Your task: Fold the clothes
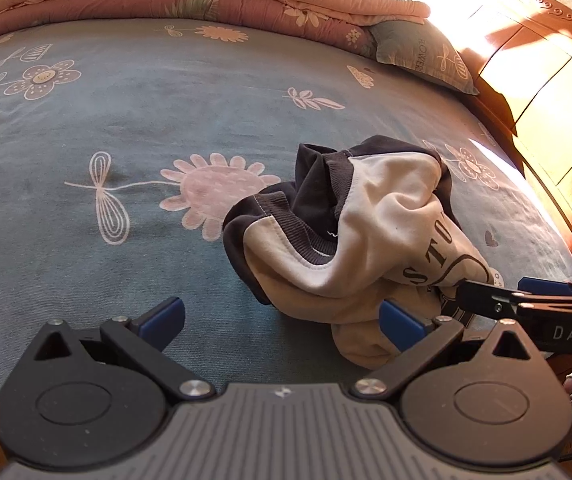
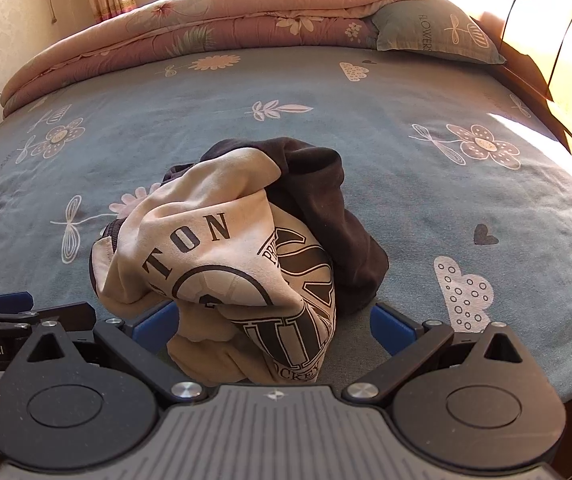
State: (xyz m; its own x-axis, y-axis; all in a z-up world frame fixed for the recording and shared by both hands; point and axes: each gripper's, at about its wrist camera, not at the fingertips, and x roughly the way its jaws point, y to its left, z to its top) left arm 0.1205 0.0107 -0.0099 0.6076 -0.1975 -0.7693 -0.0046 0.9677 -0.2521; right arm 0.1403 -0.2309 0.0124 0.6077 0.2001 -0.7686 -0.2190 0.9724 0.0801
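Observation:
A crumpled cream and dark navy sweatshirt (image 1: 370,228) with black printed letters lies bunched on the blue flowered bedsheet (image 1: 125,128). My left gripper (image 1: 281,320) is open just before its left side, right pad near the cloth's lower edge. In the right wrist view the sweatshirt (image 2: 237,252) fills the middle, and my right gripper (image 2: 273,324) is open with the garment's front edge lying between its blue pads. The right gripper (image 1: 518,300) also shows from the side at the right of the left wrist view, and the left gripper (image 2: 5,308) at the left edge of the right wrist view.
A folded pink floral quilt (image 2: 213,20) lies along the far side of the bed. A blue pillow (image 2: 438,36) leans by the wooden headboard (image 2: 566,60) on the right. Sunlight falls across the headboard side. The bed's near edge is right under both grippers.

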